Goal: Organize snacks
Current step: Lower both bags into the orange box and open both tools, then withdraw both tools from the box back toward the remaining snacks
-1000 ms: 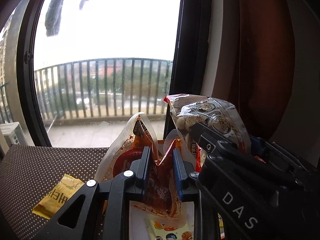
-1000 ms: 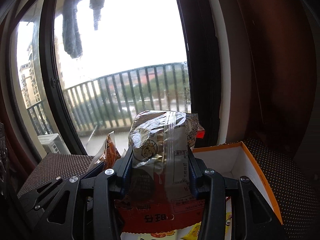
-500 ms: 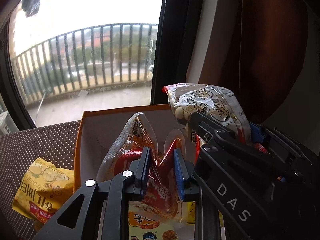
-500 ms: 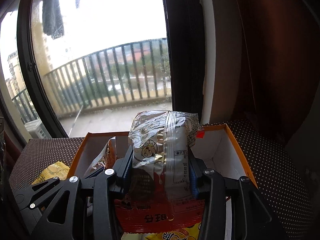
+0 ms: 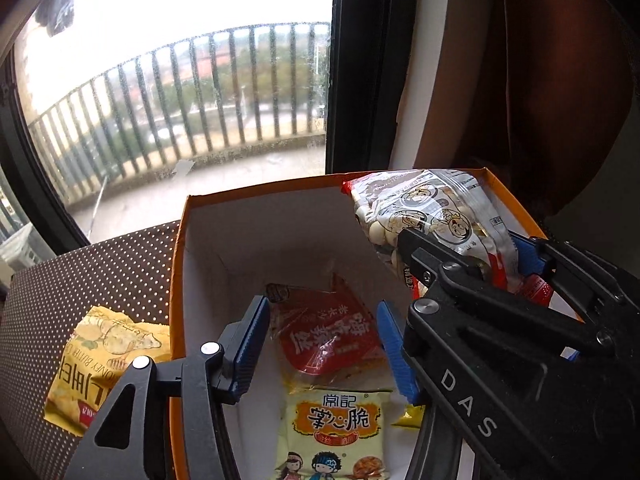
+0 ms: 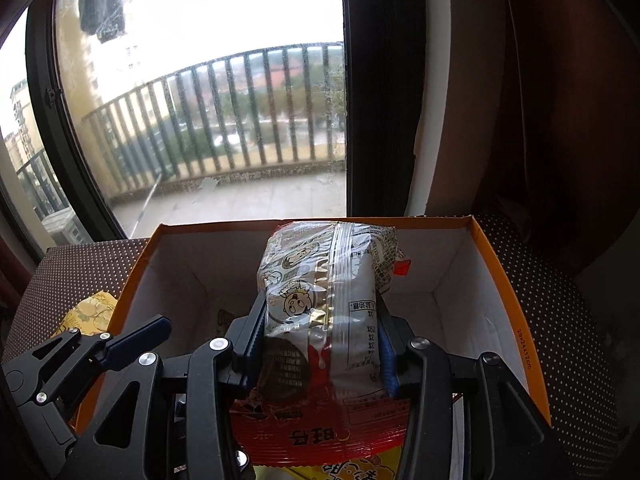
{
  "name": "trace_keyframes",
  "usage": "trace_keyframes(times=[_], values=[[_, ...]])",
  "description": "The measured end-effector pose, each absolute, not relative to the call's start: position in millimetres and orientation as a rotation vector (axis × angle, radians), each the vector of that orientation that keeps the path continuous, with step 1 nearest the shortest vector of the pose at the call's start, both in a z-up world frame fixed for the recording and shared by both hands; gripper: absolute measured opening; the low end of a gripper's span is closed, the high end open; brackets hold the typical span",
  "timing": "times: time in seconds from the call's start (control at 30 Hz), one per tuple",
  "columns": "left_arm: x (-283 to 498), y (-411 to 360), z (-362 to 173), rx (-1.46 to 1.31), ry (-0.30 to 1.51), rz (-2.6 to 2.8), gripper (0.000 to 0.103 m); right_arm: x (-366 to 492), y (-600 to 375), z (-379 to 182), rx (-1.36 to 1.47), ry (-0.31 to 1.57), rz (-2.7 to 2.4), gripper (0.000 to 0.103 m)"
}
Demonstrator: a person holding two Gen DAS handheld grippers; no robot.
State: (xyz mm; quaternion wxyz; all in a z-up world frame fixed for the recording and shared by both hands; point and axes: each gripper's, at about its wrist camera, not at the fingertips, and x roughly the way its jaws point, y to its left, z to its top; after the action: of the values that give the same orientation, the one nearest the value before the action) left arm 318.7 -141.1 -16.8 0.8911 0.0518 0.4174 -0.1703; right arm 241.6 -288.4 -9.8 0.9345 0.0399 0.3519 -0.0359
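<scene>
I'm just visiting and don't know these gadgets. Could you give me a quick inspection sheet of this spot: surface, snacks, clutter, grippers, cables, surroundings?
Surface: brown cloth with white dots.
Job's things: orange box, white inside, holding a red packet and a yellow noodle packet; silver biscuit bag held over the box; yellow chip bag on the cloth beside the box.
Clutter: nothing seen.
Grippers: left gripper open, its fingers just parted, the red packet lying below them; right gripper clamped on the silver biscuit bag.
Cables: nothing seen.
Surroundings: window onto a railed balcony; brown curtain.
</scene>
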Motion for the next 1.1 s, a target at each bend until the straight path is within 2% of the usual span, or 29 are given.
trace_keyframes(times=[0.13, 0.17, 0.27, 0.3, 1.1], values=[[302.0, -141.9, -18.5, 0.084, 0.871, -0.375, 0.073, 236.8, -298.5, -9.3, 0.090, 0.738, -0.079, 0.056], [301.1, -141.8, -17.9, 0.073, 0.874, -0.391, 0.078, 235.5, -299.0, -7.8, 0.092, 0.728, -0.075, 0.061], [288.4, -143.8, -13.5, 0.071, 0.861, -0.410, 0.079, 228.6, -295.1, -1.7, 0.080, 0.680, -0.068, 0.082], [283.2, -143.3, -11.5, 0.075, 0.851, -0.406, 0.080, 226.0, -292.9, 0.0, 0.072, 0.666, -0.064, 0.084], [208.8, -102.1, 10.7, 0.121, 0.718, -0.325, 0.085, 170.1, -250.7, 17.9, 0.121, 0.644, -0.063, 0.092]])
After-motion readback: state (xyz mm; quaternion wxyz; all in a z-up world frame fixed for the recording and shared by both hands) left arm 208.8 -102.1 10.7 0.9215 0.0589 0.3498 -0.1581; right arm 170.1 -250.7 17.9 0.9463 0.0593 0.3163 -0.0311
